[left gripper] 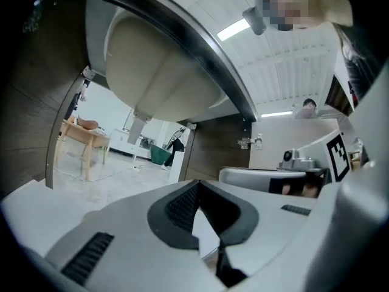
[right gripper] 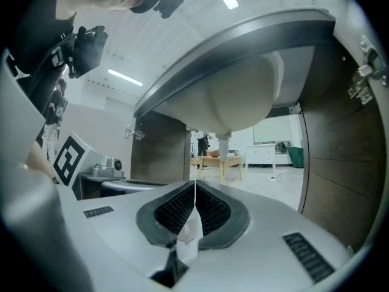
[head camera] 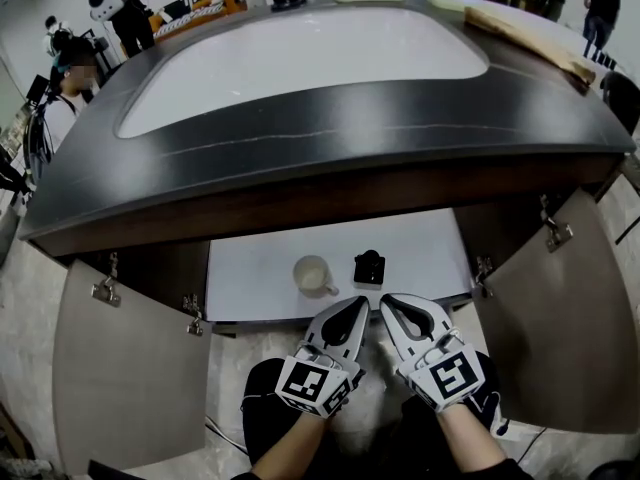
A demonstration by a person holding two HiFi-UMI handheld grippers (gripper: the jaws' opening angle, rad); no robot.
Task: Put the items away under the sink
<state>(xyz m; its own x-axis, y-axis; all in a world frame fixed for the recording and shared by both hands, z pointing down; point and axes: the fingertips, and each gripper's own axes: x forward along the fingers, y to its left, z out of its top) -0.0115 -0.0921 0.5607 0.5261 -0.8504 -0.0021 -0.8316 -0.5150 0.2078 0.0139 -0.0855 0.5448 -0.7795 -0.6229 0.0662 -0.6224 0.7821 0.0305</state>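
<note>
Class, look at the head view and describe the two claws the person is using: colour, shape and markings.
The left claw and right claw look alike. Each is a pale grey plastic shell that tapers to a point, with a black teardrop-shaped inset lined with ribbed black pads. Behind each sits a cube covered in black-and-white square markers.

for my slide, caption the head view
Left gripper and right gripper, both shut, before the open cabinet holding a mug

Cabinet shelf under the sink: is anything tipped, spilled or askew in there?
Nothing stands out. The mug stands upright on the white shelf, and the small black item sits beside it, not touching it. No spill or damage shows on the shelf.
</note>
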